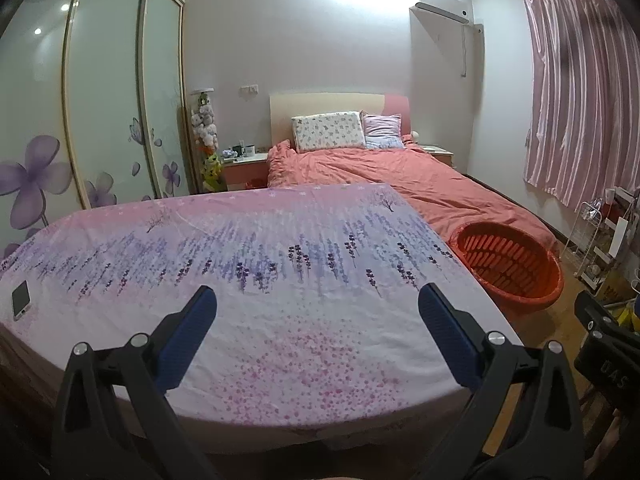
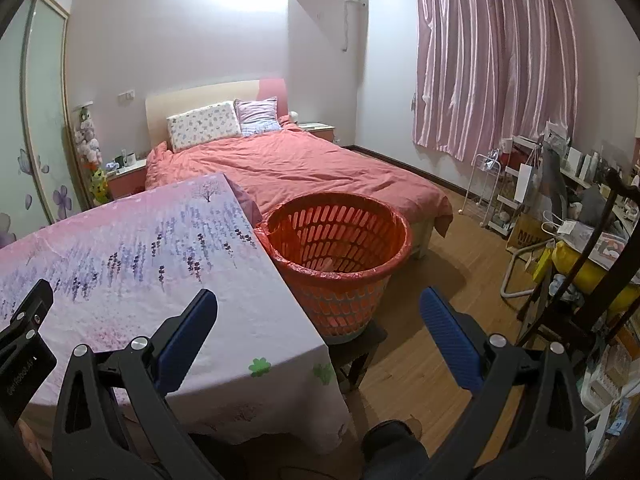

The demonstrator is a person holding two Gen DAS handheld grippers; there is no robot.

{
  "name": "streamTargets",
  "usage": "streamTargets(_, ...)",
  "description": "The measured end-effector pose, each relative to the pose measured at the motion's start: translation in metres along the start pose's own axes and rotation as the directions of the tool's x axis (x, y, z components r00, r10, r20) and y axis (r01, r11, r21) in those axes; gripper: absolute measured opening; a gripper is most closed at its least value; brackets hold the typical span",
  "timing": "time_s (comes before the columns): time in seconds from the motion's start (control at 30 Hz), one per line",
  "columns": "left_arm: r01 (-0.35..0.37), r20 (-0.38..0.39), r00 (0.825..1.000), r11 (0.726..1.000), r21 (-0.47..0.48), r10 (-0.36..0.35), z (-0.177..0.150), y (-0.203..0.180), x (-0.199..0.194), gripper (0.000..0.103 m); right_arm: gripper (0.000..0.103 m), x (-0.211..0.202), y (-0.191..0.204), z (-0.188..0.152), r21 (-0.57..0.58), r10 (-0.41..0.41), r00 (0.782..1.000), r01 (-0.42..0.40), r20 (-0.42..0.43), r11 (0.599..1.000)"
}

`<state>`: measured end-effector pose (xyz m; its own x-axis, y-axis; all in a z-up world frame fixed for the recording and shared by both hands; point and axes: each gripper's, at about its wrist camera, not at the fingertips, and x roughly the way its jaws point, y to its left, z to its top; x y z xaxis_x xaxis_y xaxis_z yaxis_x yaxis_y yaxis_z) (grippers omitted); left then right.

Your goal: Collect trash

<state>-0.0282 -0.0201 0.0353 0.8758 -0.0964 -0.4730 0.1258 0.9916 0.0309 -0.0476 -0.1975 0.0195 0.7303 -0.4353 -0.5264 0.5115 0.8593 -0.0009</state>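
An orange slotted basket (image 2: 338,240) lined with a thin bag stands on a dark stool at the table's right edge; something pale lies at its bottom. It also shows in the left wrist view as the basket (image 1: 508,264). My left gripper (image 1: 318,300) hovers open over the table's flowered cloth (image 1: 240,264), nothing between its blue pads. My right gripper (image 2: 318,304) is open above the table's near right corner, with the basket just beyond it. No loose trash shows on the cloth.
A phone (image 1: 21,298) lies at the table's left edge. Behind the table is a bed (image 2: 304,168) with an orange cover. Cluttered racks and a chair (image 2: 576,240) crowd the right side. Bare wood floor (image 2: 440,288) lies between basket and racks.
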Motion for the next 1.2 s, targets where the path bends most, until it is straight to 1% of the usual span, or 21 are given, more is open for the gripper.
streamTargets(0.2,-0.045,0.010,0.999,0.999,0.017,0.045,0.001,-0.002,-0.002,0.099,0.100,0.004,-0.002,-0.001,0.013,0.020,1.000,-0.019,-0.021,1.000)
streamTargets(0.37,-0.065,0.003,0.998,0.998,0.017,0.065,0.002,0.000,0.000,0.099,0.100,0.005,0.000,-0.001,0.016,0.031,0.999,-0.031,-0.035,0.999)
streamTargets(0.77,-0.061,0.006,0.998,0.998,-0.004,0.061,0.006,0.005,0.000,0.099,0.100,0.003,0.003,0.007,0.014,0.042,0.999,-0.042,-0.019,0.999)
streamTargets(1.2,-0.061,-0.005,0.998,0.998,-0.026,0.061,0.007,0.011,0.005,0.099,0.100,0.005,0.006,0.007,0.007,0.045,0.999,-0.045,-0.025,0.999)
